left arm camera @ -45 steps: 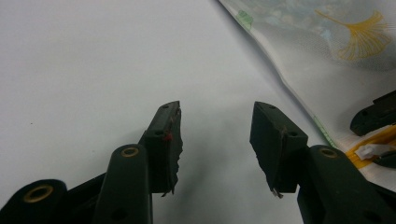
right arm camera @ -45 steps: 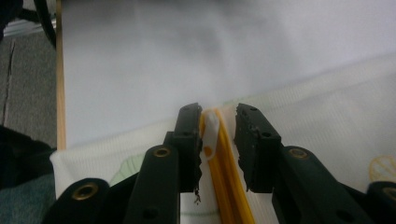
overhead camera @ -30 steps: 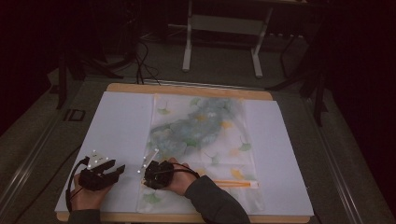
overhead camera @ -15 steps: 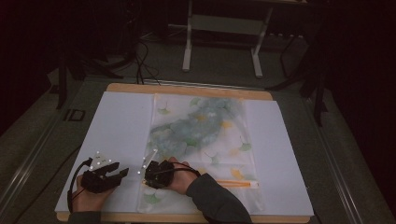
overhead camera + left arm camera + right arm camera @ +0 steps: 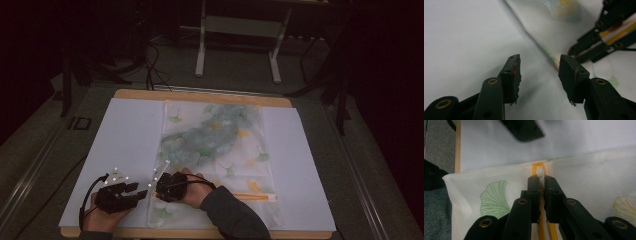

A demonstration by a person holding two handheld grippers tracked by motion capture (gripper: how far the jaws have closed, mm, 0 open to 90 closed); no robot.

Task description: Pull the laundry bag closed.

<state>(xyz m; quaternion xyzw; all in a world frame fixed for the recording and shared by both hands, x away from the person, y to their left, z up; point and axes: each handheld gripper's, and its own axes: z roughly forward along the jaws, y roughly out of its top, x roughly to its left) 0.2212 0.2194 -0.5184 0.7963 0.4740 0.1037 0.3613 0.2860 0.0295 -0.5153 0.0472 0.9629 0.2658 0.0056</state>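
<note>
Your right gripper (image 5: 541, 178) has just closed, pinching the white zipper pull (image 5: 540, 171) of the mesh bag (image 5: 215, 145) near the counter's front edge; left gripper (image 5: 539, 72) spread (ready to pin the fabric).

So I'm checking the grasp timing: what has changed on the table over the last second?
The right gripper has just been closing and is now shut on the white zipper pull of the mesh bag. The left gripper, jaws open, has edged slightly toward the bag's near left edge. The bag, its orange zipper and the white sheet lie as before.
</note>
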